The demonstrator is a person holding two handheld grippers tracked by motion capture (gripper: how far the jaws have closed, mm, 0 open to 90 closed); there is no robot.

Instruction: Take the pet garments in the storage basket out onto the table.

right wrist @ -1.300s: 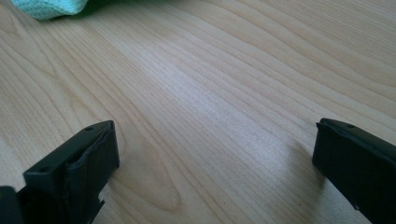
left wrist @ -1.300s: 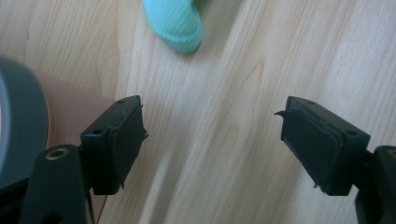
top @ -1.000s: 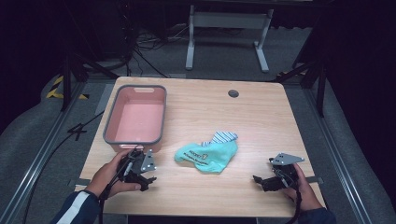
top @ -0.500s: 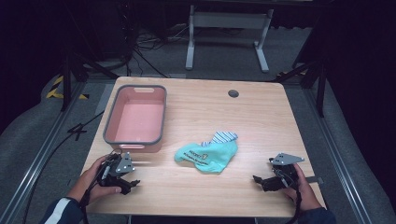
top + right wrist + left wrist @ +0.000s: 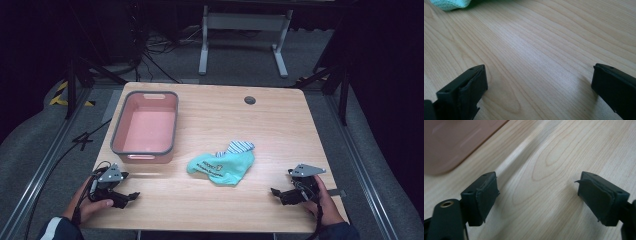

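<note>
Your left gripper point(image 5: 131, 196) sits at the table point(image 5: 280, 120) near-left corner, jaws spread, empty, just below the pink bin point(image 5: 146, 128). Right gripper point(image 5: 278, 191) near the front-right edge, jaws wide, empty. Teal cloth point(image 5: 222, 167) lies mid-table btwn them; bare wood either side.

A tub point(image 5: 145, 127) sits at the table's point(image 5: 280, 125) left; a cloth point(image 5: 222, 165) lies right of it, nearer the front. The left gripper point(image 5: 127, 197) and right gripper point(image 5: 280, 192) rest at the front corners.
</note>
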